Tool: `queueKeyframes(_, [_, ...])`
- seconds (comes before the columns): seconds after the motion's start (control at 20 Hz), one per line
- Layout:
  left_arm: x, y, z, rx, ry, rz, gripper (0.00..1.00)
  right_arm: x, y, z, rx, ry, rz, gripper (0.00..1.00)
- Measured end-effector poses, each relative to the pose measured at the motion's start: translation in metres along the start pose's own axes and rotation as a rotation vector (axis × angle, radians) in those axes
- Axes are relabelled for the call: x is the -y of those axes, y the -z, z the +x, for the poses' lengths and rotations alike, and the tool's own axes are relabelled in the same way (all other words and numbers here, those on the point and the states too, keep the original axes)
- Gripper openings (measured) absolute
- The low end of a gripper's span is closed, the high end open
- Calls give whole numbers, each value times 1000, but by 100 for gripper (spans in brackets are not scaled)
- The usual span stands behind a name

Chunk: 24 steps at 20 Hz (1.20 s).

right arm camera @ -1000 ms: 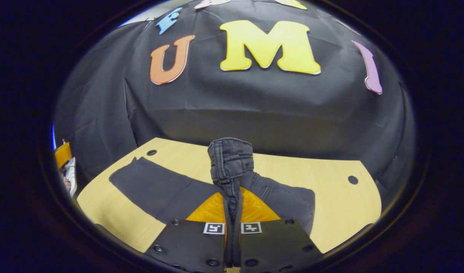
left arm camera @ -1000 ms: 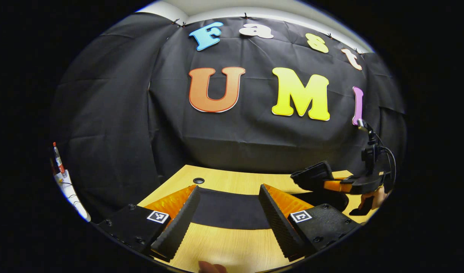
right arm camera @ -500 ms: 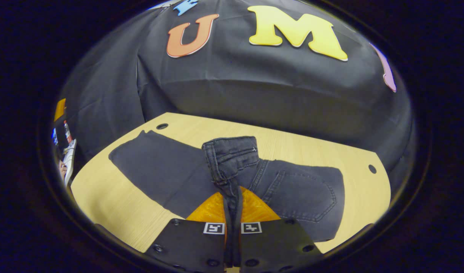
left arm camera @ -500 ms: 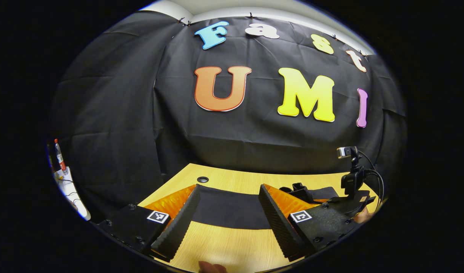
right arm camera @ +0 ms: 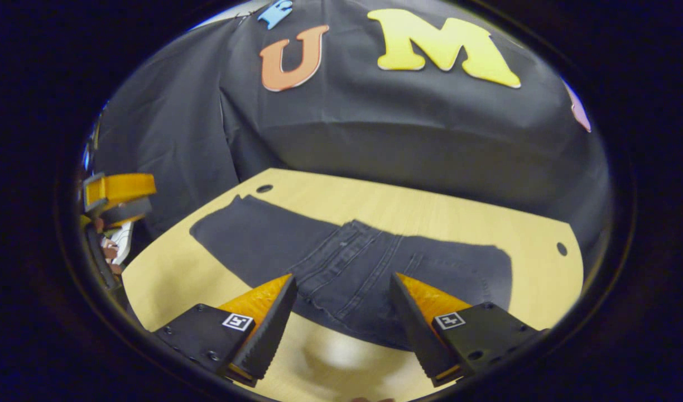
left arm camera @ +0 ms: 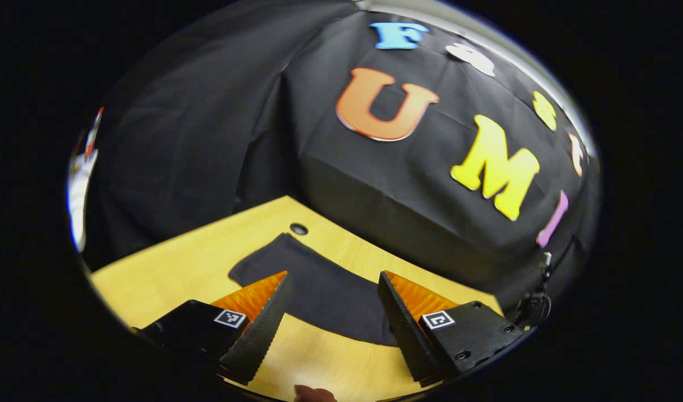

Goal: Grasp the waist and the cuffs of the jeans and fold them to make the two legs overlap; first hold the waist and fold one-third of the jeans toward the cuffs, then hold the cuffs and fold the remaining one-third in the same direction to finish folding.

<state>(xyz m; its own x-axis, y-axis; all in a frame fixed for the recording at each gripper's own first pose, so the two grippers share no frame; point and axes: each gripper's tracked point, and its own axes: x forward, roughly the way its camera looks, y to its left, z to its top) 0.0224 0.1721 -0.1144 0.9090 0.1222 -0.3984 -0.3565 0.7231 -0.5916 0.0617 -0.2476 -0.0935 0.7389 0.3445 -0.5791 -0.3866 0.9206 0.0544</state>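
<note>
One pair of jeans (right arm camera: 341,262) flat on the tabletop (right arm camera: 464,218), waist end folded over the legs. Two tools: right tool (right arm camera: 341,312) spread above the fold, left tool (left arm camera: 330,312) spread near the cuffs (left arm camera: 263,259). Risk: a shallow pinch catching one cuff layer, skewing the last fold.
</note>
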Motion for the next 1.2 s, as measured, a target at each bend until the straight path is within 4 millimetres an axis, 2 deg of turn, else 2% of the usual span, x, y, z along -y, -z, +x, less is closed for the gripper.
queueKeyframes(0.15, [-36,14,16,-87,-97,-317,99,20,-33,-33,87,20,8,99])
queueKeyframes(0.25, [-66,26,18,-128,-188,-466,99,41,-52,-59,127,44,-4,100])
queueKeyframes(0.4, [-83,30,20,-149,-241,-597,99,79,-85,-104,206,112,23,100])
queueKeyframes(0.55, [-80,19,34,-144,-195,-680,100,119,-102,-152,263,206,67,100])
queueKeyframes(0.6, [-75,15,40,-146,-176,-696,96,130,-105,-168,277,235,78,100])
queueKeyframes(0.75, [-79,8,71,-143,-135,-740,95,160,-105,-211,304,325,92,100])
queueKeyframes(0.95, [-68,-3,98,-113,-64,-893,94,184,-93,-253,304,410,123,100])
queueKeyframes(1.05, [-66,0,111,-127,-47,-949,93,188,-89,-270,307,436,135,100])
queueKeyframes(1.1, [-69,5,115,-154,-50,-985,85,190,-88,-277,308,445,142,99])
queueKeyframes(1.2, [-63,10,124,-189,-29,-1111,55,193,-87,-285,311,456,150,99])
